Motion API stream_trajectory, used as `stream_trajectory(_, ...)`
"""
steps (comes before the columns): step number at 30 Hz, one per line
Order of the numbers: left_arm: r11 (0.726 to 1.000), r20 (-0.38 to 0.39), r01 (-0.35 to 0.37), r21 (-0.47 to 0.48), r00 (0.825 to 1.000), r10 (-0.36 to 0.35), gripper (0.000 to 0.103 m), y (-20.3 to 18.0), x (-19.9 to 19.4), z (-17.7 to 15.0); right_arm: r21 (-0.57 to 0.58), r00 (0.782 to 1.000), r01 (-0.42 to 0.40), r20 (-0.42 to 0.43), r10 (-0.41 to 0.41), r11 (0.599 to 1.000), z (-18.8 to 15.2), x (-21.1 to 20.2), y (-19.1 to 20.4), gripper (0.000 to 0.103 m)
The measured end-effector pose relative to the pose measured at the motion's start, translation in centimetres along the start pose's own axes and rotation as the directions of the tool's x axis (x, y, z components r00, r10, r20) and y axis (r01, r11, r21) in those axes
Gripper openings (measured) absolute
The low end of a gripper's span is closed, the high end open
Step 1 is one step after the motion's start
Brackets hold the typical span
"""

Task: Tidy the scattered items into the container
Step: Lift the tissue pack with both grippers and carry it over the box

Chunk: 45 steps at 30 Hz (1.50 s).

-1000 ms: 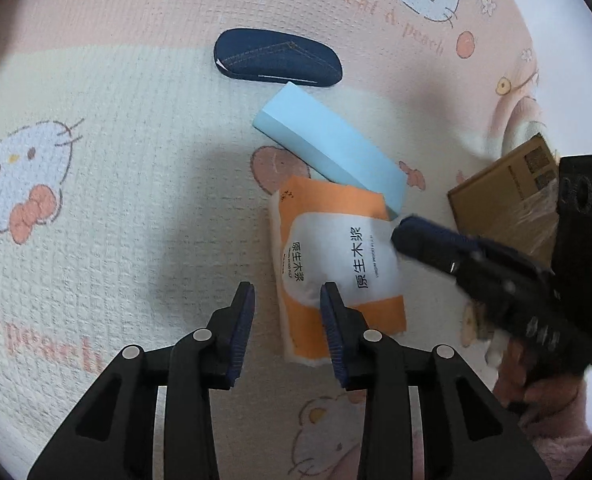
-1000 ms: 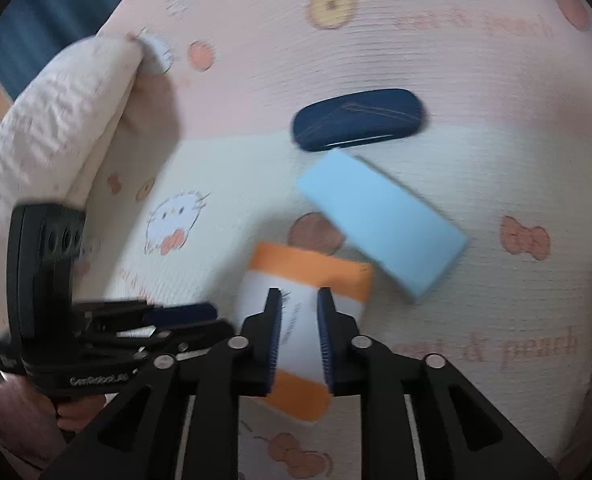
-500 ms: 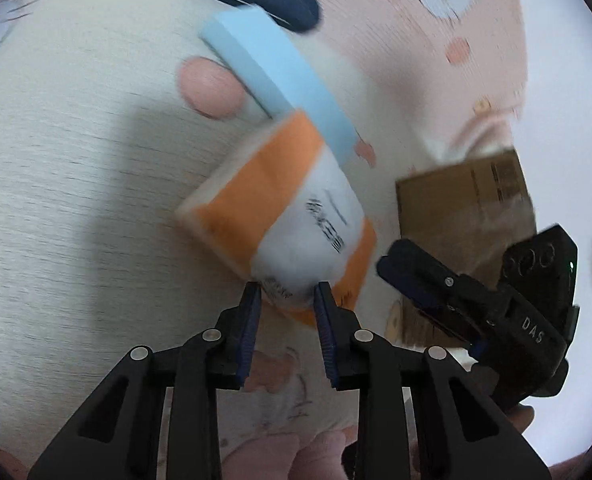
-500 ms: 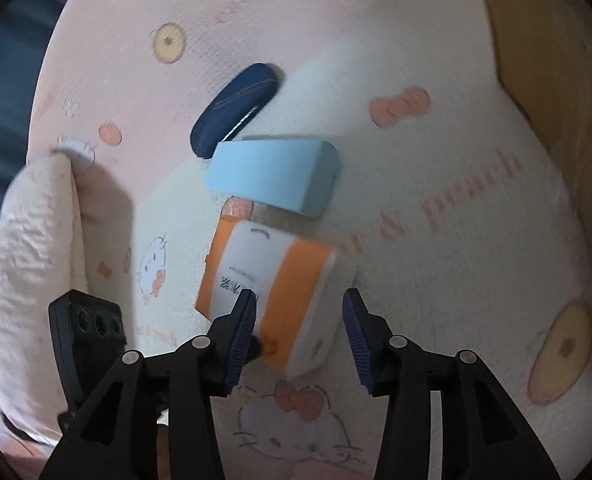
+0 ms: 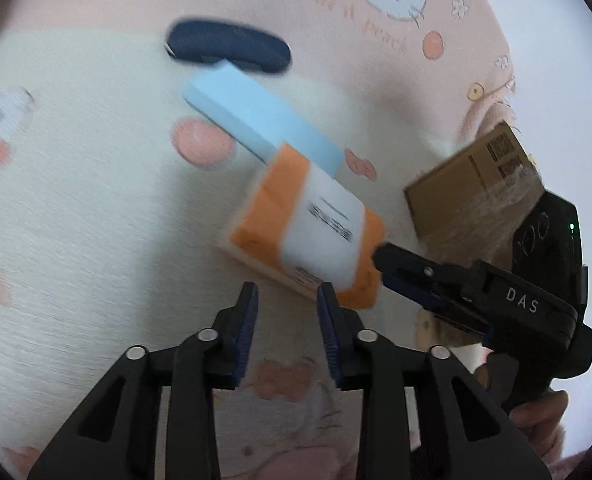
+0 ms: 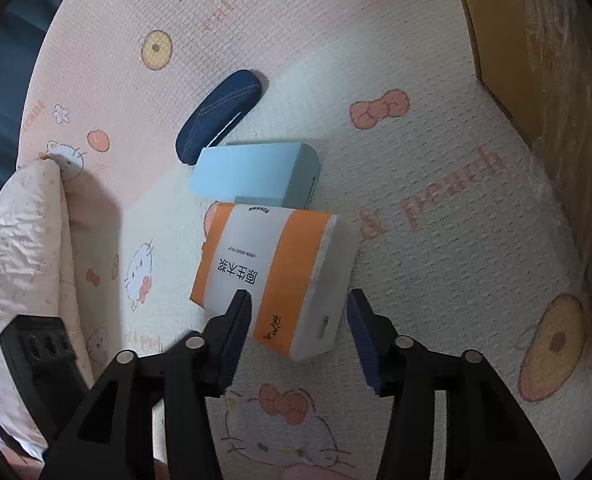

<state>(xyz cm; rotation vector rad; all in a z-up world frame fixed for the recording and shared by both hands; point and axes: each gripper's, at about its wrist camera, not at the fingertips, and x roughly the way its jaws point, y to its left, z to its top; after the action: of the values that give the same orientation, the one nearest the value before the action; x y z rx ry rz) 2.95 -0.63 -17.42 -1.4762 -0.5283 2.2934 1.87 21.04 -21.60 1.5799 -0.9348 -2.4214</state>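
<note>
While both grippers' jaws open empty, the tissue pack [image 6: 272,276] touches the blue box [image 6: 256,178] edge.

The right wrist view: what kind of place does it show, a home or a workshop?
Probably a home, likely a bed or a padded floor: a soft cartoon-cat blanket covers the surface, a quilted pillow lies at its edge, and a tissue pack and a cardboard box rest on it.

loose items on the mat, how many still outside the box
3: the tissue pack nearest the right gripper's fingers, the light blue box just behind it, the navy case farthest back. Others may lie out of view.
</note>
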Motion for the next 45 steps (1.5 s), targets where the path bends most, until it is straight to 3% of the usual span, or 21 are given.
stream_trajectory(4,0.998,0.065,-0.049,0.033,0.997,0.047,0.051,0.7,-0.6,1.7,-0.013,1.000,0.006,0.008,-0.006,1.000,0.0,0.0,0.3,0.058)
stream_trajectory(7,0.999,0.012,-0.019,0.030,1.000,0.019,0.054,1.0,0.7,3.1,-0.020,1.000,0.002,0.006,-0.002,1.000,-0.1,0.2,0.4,0.058)
stream_trajectory(10,0.999,-0.027,0.024,0.026,0.999,-0.023,0.054,1.4,1.9,4.3,-0.017,1.000,-0.007,0.015,0.008,1.000,0.1,0.4,0.3,0.058)
stream_trajectory(14,0.995,-0.030,0.049,0.088,0.998,-0.046,0.055,0.5,2.8,5.2,-0.014,0.998,-0.051,0.037,0.051,0.999,0.4,1.0,0.2,0.058)
stream_trajectory(22,0.987,-0.063,0.034,0.157,0.998,-0.024,0.051,-0.3,4.4,5.2,-0.031,0.998,-0.041,0.047,0.043,0.999,0.8,2.1,0.0,0.057)
stream_trajectory(27,0.977,-0.063,0.012,0.211,0.998,0.002,0.049,-1.0,3.9,4.6,-0.128,0.997,0.015,0.070,-0.006,0.992,0.5,1.6,1.4,0.045)
stream_trajectory(33,0.984,0.003,0.041,0.173,0.999,-0.043,0.046,-2.0,0.9,5.2,-0.238,0.987,0.067,0.160,-0.029,0.969,0.9,-1.8,4.0,0.045)
stream_trajectory(40,0.972,0.110,0.072,0.223,0.989,-0.099,0.046,-6.0,-2.9,7.2,-0.295,0.958,0.099,0.286,-0.011,0.950,2.5,-7.5,6.1,0.045)
stream_trajectory(45,0.953,0.140,0.107,0.284,0.978,-0.152,0.046,-9.7,-4.4,8.2,-0.303,0.933,0.142,0.358,-0.026,0.942,3.2,-11.4,6.5,0.045)
